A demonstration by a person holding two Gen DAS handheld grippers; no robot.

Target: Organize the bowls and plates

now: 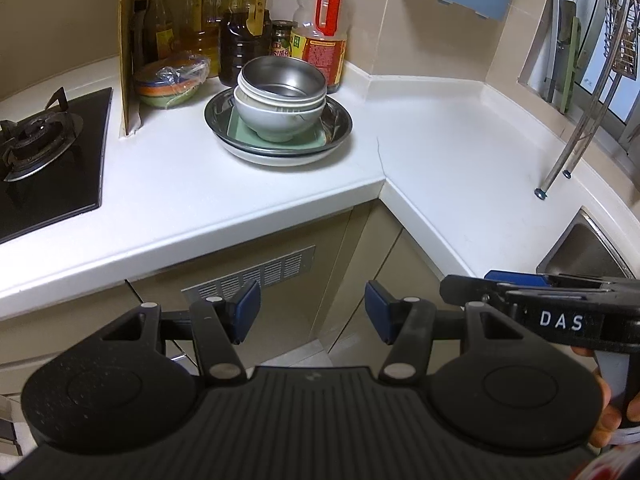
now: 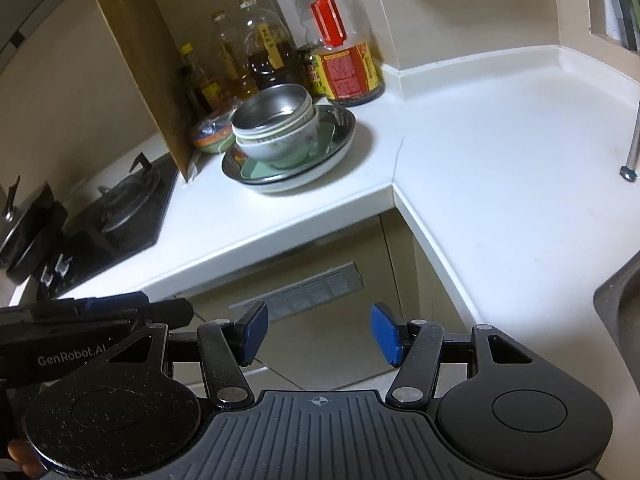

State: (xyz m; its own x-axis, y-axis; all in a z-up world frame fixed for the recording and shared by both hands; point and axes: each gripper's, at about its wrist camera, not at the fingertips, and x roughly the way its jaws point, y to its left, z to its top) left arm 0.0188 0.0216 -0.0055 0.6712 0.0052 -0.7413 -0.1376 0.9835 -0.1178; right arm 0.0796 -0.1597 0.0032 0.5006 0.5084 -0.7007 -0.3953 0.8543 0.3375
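A pile of dishes stands on the white counter near the corner. A steel bowl (image 1: 282,78) (image 2: 272,114) nests on top of white bowls (image 1: 276,118) (image 2: 276,146). They rest on a pale green square plate (image 1: 240,130) (image 2: 256,170) inside a steel plate (image 1: 340,120) (image 2: 346,124), over a white plate (image 1: 276,158) (image 2: 296,182). My left gripper (image 1: 312,314) is open and holds nothing, well short of the pile, in front of the counter edge. My right gripper (image 2: 320,334) is open and holds nothing as well, beside the left one.
Oil and sauce bottles (image 1: 324,40) (image 2: 340,56) line the wall behind the pile. A wrapped stack of coloured bowls (image 1: 170,80) (image 2: 212,134) and a cardboard sheet (image 1: 130,48) stand to its left, then the gas hob (image 1: 40,140) (image 2: 120,204). A sink (image 1: 584,248) and rack legs (image 1: 576,136) lie right.
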